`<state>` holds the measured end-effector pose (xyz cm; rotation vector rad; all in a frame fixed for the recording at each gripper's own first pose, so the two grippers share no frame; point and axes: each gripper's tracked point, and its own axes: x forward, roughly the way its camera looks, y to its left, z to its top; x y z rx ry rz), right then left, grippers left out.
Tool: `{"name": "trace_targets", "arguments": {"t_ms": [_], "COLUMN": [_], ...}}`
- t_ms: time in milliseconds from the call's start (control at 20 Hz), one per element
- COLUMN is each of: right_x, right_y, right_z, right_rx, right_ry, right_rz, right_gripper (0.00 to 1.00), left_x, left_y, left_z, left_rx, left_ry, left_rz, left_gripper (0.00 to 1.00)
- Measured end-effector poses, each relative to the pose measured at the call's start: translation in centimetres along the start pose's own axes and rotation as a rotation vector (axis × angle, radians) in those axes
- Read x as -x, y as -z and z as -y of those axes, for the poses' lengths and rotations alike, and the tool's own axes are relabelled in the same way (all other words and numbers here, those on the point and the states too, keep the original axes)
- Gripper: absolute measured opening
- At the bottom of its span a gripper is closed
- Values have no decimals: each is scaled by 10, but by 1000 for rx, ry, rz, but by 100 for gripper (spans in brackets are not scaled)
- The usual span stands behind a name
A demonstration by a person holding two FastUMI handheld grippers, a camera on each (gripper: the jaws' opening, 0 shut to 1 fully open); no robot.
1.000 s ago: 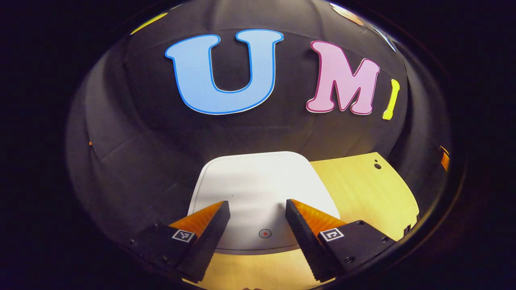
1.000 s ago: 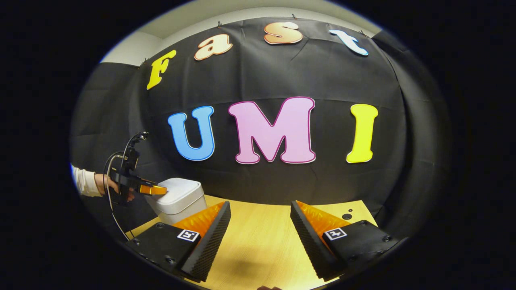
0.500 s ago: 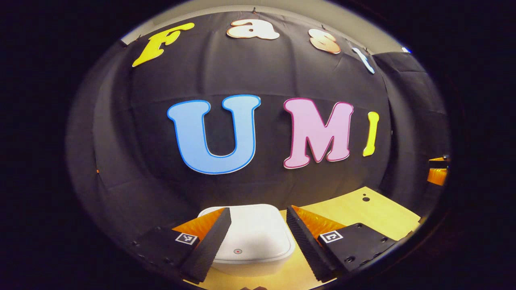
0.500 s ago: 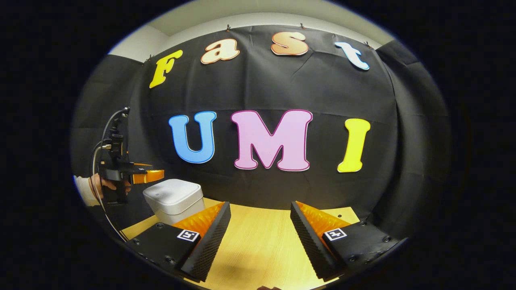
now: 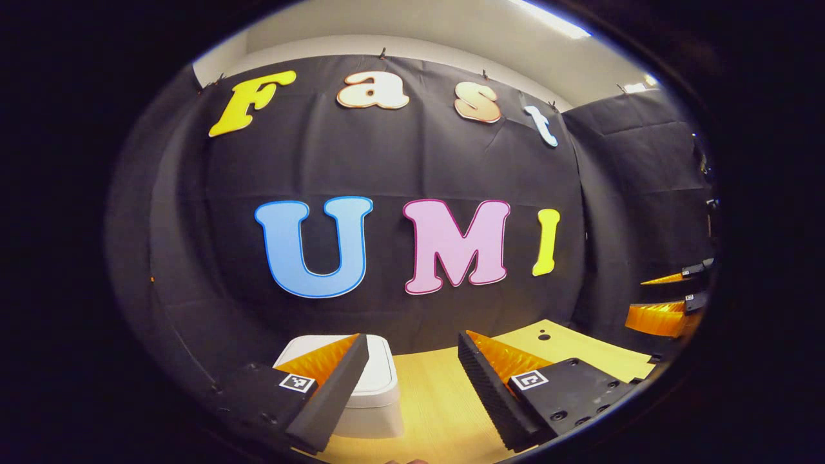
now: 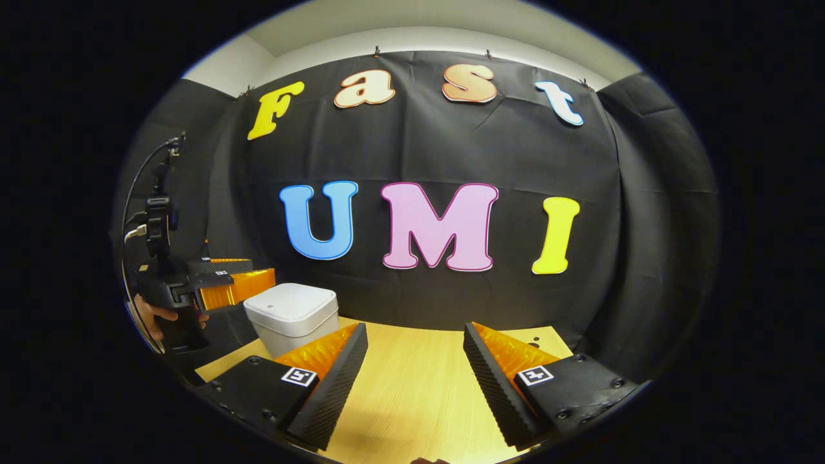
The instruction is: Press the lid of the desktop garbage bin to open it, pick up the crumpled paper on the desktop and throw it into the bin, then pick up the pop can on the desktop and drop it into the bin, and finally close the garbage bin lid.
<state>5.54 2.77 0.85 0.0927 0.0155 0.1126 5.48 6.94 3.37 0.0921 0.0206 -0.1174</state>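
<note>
Below left claw (image 5: 412,361): shut bin (image 5: 374,393).

No legible words, numbers or brand names appear on the equipment or on the table.

The only signs are square black-and-white coded markers, which carry a block pattern and no characters. The left gripper (image 5: 412,336) bears one marker on its left finger mount (image 5: 296,383) and one on its right finger mount (image 5: 530,379). The right gripper (image 6: 415,325) bears the same pair of markers (image 6: 300,376). The garbage bin (image 6: 293,309), at the far left, shows no readable marking.
</note>
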Motion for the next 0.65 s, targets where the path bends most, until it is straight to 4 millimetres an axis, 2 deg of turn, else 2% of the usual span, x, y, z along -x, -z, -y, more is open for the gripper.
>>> {"name": "trace_targets", "arguments": {"t_ms": [250,350,450,650], "right_x": [16,28,37,51], "right_y": [-9,-15,-15,-16], "right_z": [15,28,40,64], "right_rx": [4,0,2,10], "right_ry": [-20,-21,-23,-19], "right_rz": [31,50,53,42], "right_gripper": [97,97,97,97], "left_x": [44,51,52,49], "left_y": [-11,-13,-11,-14], "left_z": [60,79,90,99], "left_rx": [45,68,75,26], "left_ry": [-14,-23,-40,-81], "left_rz": [17,22,16,37], "left_gripper": [95,95,95,96]}}
